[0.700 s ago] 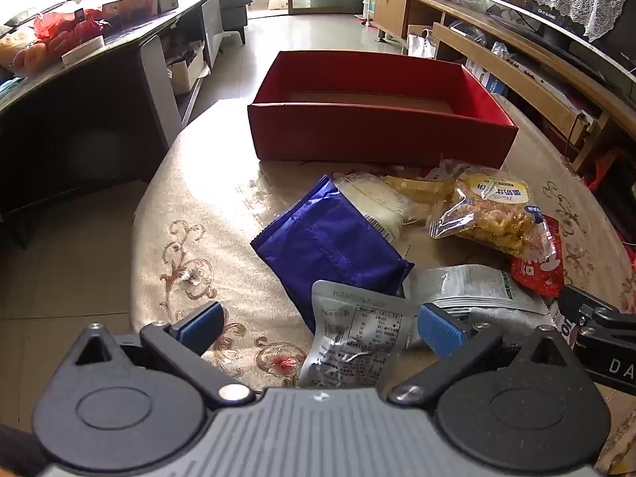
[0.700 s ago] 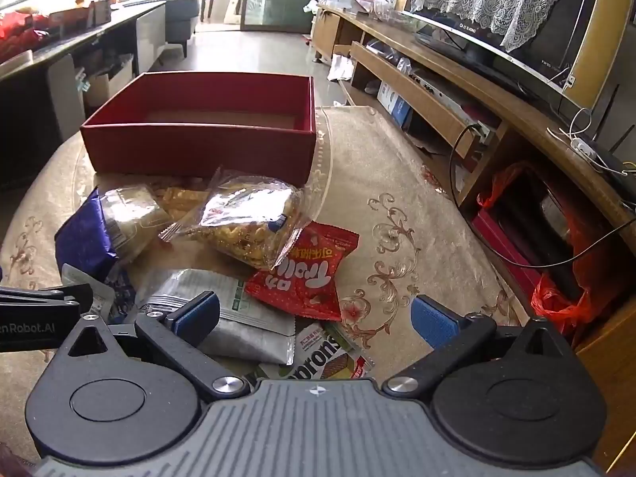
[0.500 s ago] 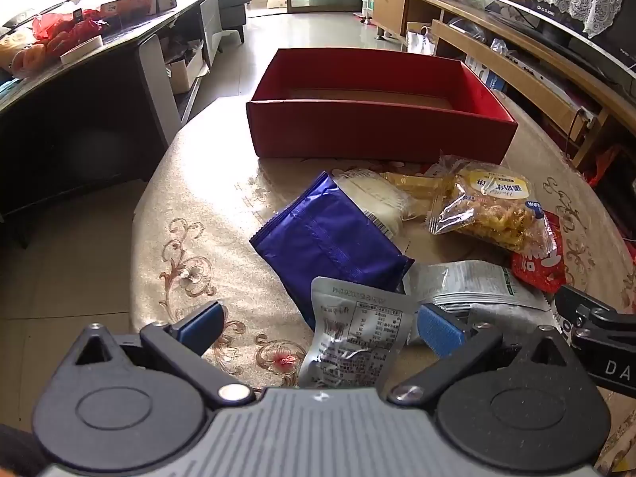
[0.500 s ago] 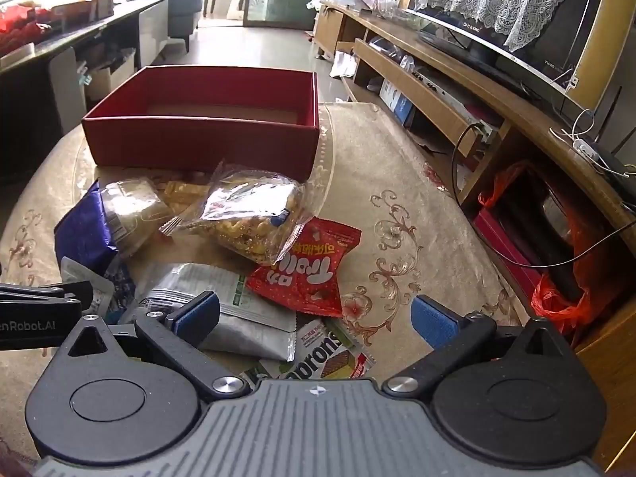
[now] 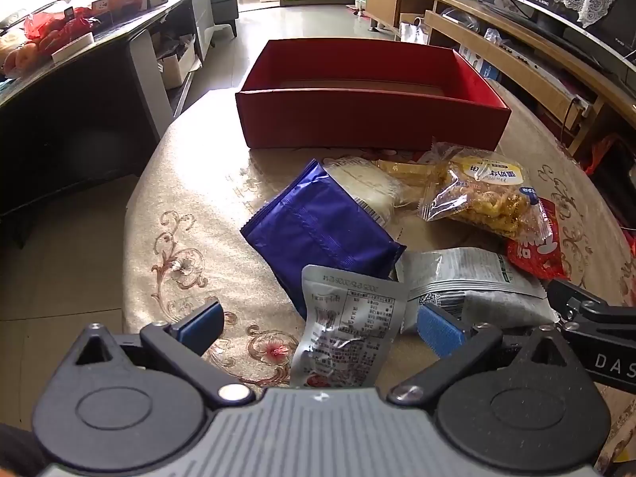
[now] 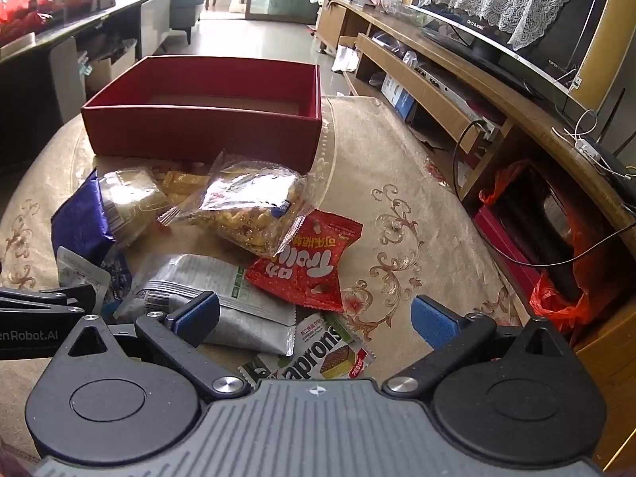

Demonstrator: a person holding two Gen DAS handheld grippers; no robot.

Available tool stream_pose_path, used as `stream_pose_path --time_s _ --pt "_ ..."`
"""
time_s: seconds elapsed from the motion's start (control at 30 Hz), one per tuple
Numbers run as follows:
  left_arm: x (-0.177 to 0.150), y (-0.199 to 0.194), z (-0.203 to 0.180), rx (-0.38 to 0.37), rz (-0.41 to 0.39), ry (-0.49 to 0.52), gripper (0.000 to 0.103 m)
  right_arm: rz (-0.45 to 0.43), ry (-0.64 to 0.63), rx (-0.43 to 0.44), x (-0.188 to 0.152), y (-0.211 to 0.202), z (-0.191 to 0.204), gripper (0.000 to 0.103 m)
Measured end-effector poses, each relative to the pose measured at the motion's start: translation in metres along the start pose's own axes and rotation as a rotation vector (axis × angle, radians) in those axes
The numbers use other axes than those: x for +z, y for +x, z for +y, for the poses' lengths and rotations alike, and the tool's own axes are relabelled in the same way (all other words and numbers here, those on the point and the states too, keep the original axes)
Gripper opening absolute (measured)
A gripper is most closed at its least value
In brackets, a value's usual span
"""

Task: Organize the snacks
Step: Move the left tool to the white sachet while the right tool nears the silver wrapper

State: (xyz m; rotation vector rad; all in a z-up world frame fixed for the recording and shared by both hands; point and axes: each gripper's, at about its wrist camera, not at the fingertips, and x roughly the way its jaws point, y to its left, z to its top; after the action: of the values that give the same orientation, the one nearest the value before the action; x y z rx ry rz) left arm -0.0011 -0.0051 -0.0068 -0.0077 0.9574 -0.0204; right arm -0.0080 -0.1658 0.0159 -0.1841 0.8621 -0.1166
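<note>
Both views slid nearer snacks; silver packet [image 5: 349,318] between wide, empty left jaws, seemingly untouched; right likewise.

Sunlit tiled floor [image 5: 318,16], wooden TV bench [image 6: 457,91]

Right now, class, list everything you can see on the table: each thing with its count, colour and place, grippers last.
box: one, red, far end of table, nothing visible inside
blue packet: one, left of pile
clear bag of golden snacks: one, before the box
pale bun packet: one, beside the blue packet
red packet: one, right of pile
silver packets: two, nearest
wafer packet: one, white and green, near edge
table: one, beige patterned cloth
left gripper: open
right gripper: open
</note>
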Motion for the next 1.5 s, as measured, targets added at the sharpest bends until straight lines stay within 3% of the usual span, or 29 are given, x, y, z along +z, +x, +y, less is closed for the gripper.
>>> stream_pose_path --time_s 1.5 --pt "-0.0028 0.0008 -0.0045 -0.007 0.009 0.018 0.1 0.041 -0.031 -0.006 -0.0025 0.0077 0.0035 0.103"
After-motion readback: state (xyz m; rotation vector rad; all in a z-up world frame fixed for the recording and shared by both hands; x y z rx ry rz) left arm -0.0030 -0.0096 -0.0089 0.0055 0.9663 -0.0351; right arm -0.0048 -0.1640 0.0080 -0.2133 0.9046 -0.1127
